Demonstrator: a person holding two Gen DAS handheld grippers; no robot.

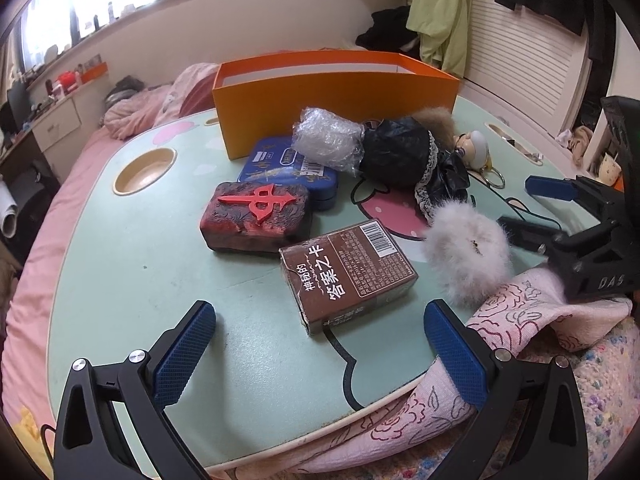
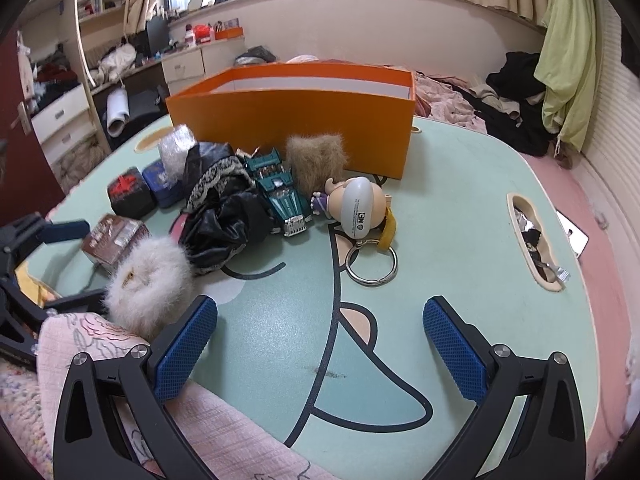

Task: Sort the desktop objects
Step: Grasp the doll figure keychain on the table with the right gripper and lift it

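Note:
An orange box (image 1: 320, 96) (image 2: 296, 120) stands open at the back of the mint green table (image 1: 132, 256). In front of it lie a blue tin (image 1: 280, 168), a bubble-wrap bundle (image 1: 326, 142), a red-and-black mahjong block (image 1: 256, 216), a brown card box (image 1: 348, 272), a black lace cloth (image 1: 408, 156) (image 2: 228, 208), a white fluffy ball (image 1: 468, 256) (image 2: 148, 284), a green toy car (image 2: 280, 196), a brown fur piece (image 2: 318, 158) and a doll keychain (image 2: 356, 208). My left gripper (image 1: 320, 356) is open, just short of the card box. My right gripper (image 2: 320, 352) is open over bare table, near the keyring (image 2: 372, 264).
A pink patterned cloth (image 1: 520, 312) (image 2: 100, 344) lies over the table's near edge. The table has a round cup recess (image 1: 144, 170) and a slot (image 2: 536, 240) holding small items. A pink bed, drawers and hanging clothes surround the table.

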